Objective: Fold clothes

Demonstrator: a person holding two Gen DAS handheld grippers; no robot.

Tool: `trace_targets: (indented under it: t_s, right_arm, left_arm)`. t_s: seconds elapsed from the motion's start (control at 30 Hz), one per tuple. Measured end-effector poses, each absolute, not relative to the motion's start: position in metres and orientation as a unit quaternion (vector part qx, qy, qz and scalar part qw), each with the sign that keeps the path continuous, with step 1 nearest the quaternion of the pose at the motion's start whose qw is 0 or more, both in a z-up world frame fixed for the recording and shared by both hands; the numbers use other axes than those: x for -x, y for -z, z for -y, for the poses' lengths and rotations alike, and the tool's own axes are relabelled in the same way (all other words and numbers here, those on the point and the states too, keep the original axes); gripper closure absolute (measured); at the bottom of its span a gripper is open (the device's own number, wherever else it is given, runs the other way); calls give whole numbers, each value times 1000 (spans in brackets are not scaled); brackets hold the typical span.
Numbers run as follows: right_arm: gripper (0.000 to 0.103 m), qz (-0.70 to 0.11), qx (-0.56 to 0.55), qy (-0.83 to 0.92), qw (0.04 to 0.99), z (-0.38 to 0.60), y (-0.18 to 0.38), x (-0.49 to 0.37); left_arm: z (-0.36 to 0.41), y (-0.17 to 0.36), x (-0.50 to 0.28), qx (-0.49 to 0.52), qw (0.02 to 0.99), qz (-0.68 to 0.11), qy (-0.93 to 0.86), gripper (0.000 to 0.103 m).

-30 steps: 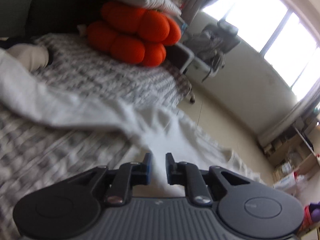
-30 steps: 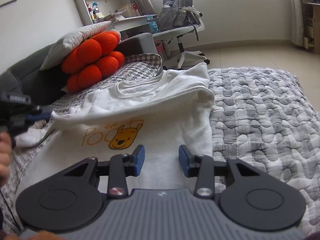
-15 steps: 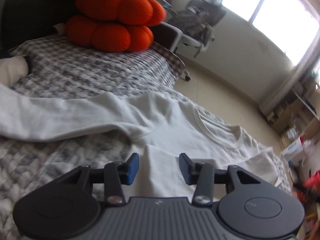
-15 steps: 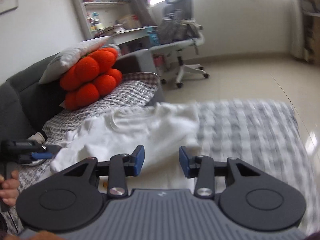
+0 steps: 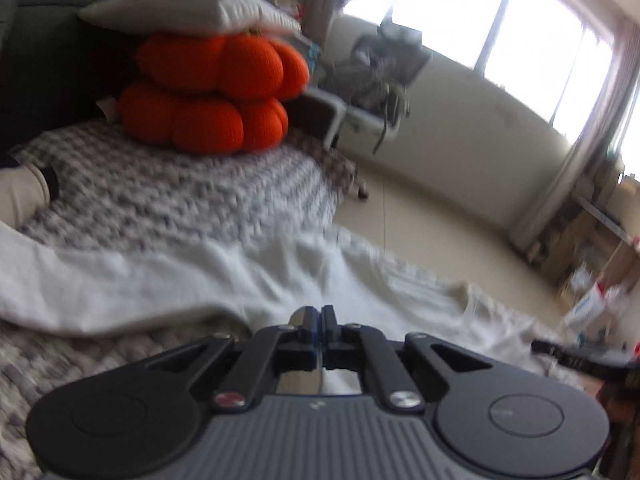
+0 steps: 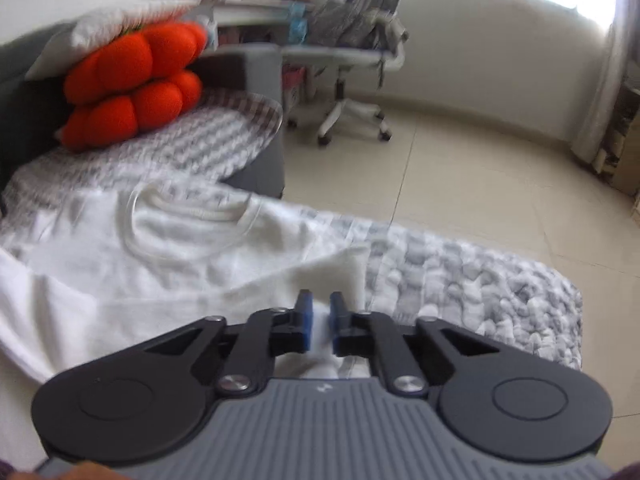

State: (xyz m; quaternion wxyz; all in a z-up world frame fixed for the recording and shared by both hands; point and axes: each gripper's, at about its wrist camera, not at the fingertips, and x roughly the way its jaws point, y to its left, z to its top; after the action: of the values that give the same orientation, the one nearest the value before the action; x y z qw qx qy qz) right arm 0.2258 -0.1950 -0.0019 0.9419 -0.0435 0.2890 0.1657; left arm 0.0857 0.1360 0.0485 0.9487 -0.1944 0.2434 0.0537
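Both grippers were gaping half a second ago; now the left gripper and right gripper are pinching the white long-sleeved sweatshirt lying on the grey quilted bed, collar toward twelve o'clock, probably readying a fold.

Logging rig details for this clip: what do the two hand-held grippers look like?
Both match: the left hand-held gripper and right hand-held gripper have black linkage arms with silver pivot screws, blue finger pads, round black side discs and a ribbed grey body.

My left tongs are pressed fully together; my right tongs stand nearly closed, white cloth pinched between them.
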Motion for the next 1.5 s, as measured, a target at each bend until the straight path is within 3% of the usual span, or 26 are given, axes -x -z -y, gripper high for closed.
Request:
trace_targets:
  t_s: [0.6,0.8,0.87,0.9,0.93,1.07,1.13,1.2,1.23,1.4,1.5]
  right_arm:
    - [89,-288,76,-206,932,216,8,-181]
    - [93,-316,93,-221,918,212,11,-190]
    - [99,-324,94,-224,915,212,10,-195]
    - [97,-322,83,-220,917,215,4,-200]
    - [86,-318,70,-216,920,216,-1,-207]
    - [68,-312,29,-208,927,208,-16,-246]
    - [67,-319,39,-198,926,199,-16,-265]
    - [82,-338,68,-179,921,188,-8,-280]
    - [100,-336,77,-170,923,187,-4,-281]
    - [103,-323,124,-121,930,178,13,-286]
    - [96,-315,117,-112,935,188,13,-279]
  left_arm:
    - [-139,-52,-57,178,959,-209,-73,102]
    - [-136,-49,-48,168,961,-201,-85,102]
    - [-139,-46,-49,167,961,-204,-86,102]
    - [-138,-45,-50,169,960,-206,-84,102]
    - [-138,-45,-51,171,960,-207,-81,102]
    - [-133,-48,-51,165,963,-200,-75,102]
    - [-130,-50,-50,154,966,-195,-75,102]
    - [-131,-50,-50,146,967,-194,-80,102]
    - [-132,-50,-49,140,968,-192,-84,102]
    - [-139,-50,-49,140,968,-189,-90,102]
    - [-142,-51,-50,138,968,-186,-92,102]
